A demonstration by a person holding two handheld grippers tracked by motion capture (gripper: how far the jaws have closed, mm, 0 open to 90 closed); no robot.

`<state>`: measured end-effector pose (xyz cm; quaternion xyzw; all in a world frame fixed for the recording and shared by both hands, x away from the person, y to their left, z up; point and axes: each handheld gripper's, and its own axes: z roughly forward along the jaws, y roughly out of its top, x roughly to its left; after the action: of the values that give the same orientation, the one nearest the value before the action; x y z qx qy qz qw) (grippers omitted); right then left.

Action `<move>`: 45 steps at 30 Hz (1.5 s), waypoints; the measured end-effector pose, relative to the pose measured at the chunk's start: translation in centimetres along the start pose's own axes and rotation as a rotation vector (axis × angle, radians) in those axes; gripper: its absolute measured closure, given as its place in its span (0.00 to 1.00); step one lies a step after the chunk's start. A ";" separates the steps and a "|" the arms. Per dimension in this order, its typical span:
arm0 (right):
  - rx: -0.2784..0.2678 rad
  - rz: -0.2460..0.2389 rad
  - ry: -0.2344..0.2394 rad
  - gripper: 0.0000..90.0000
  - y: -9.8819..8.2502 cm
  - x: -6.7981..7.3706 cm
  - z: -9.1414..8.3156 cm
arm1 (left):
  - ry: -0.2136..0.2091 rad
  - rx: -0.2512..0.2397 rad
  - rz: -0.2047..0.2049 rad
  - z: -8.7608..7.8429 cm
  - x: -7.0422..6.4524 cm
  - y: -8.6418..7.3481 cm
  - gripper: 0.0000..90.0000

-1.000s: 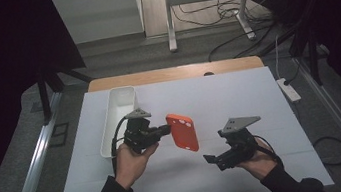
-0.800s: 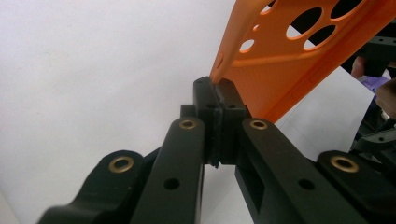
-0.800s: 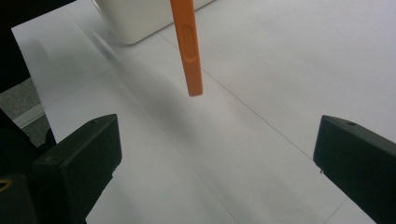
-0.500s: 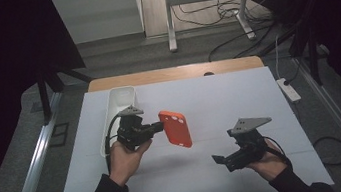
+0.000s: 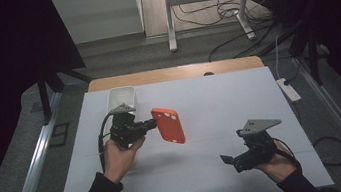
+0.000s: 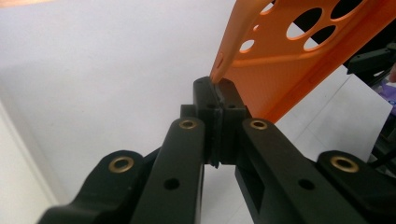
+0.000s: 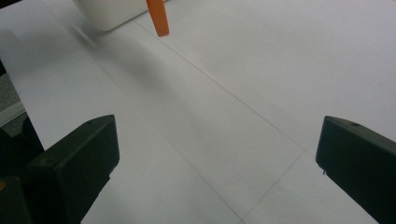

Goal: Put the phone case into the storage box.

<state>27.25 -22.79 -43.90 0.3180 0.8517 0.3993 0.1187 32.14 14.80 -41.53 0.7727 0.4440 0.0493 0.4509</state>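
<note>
White tabletop (image 5: 209, 171), dark room. Orange phone case (image 5: 168, 125) likely light, thin, bendy; pinched at edge by left gripper (image 5: 149, 124), clamped tight. Right gripper (image 5: 228, 159) wide, empty. Safer hold: rim.

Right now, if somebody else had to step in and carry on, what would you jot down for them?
Left hand-held gripper: shut on the edge of the orange phone case, holding it in the air above the white table.
Right hand-held gripper: open, holding nothing, low over the table near its front right.
White bin: at the table's back left, just behind the left hand.
Done: case picked up.
Left: probably setting it down, maybe in the bin.
</note>
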 end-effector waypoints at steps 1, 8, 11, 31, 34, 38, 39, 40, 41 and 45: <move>0.002 0.001 -0.004 0.00 -0.1 -0.1 -0.1 | 0.003 -0.003 -0.002 -0.1 0.1 0.0 0.99; -0.002 0.018 -0.014 0.00 -0.6 -0.4 -0.8 | 0.018 -0.011 -0.012 -0.4 0.8 0.1 0.99; -0.005 0.027 -0.024 0.00 -1.0 -0.5 -1.2 | 0.026 -0.015 -0.016 -0.6 1.1 0.3 0.99; 0.001 0.070 -0.113 0.00 -3.6 -2.1 -3.5 | 0.058 -0.031 -0.037 -1.7 2.7 1.3 0.99; -0.005 0.079 -0.130 0.00 -4.0 -2.3 -3.9 | 0.064 -0.034 -0.040 -1.9 3.0 1.4 0.99; -0.003 0.090 -0.148 0.00 -4.5 -2.7 -4.4 | 0.070 -0.040 -0.046 -2.2 3.3 1.5 0.99; -0.002 0.090 -0.151 0.00 -4.6 -2.7 -4.4 | 0.073 -0.043 -0.049 -2.3 3.5 1.6 0.99; -0.001 0.093 -0.157 0.00 -4.8 -2.8 -4.5 | 0.077 -0.044 -0.051 -2.4 3.6 1.6 0.99; 0.001 0.096 -0.165 0.00 -4.9 -2.9 -4.7 | 0.078 -0.044 -0.052 -2.5 3.7 1.7 0.99; -0.004 0.114 -0.182 0.00 -5.3 -3.1 -5.1 | 0.087 -0.046 -0.058 -2.7 4.0 1.8 0.99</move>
<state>24.91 -30.39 -44.75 0.4007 0.8172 0.3765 0.1729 34.42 19.14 -39.91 0.7459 0.4843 0.0799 0.4501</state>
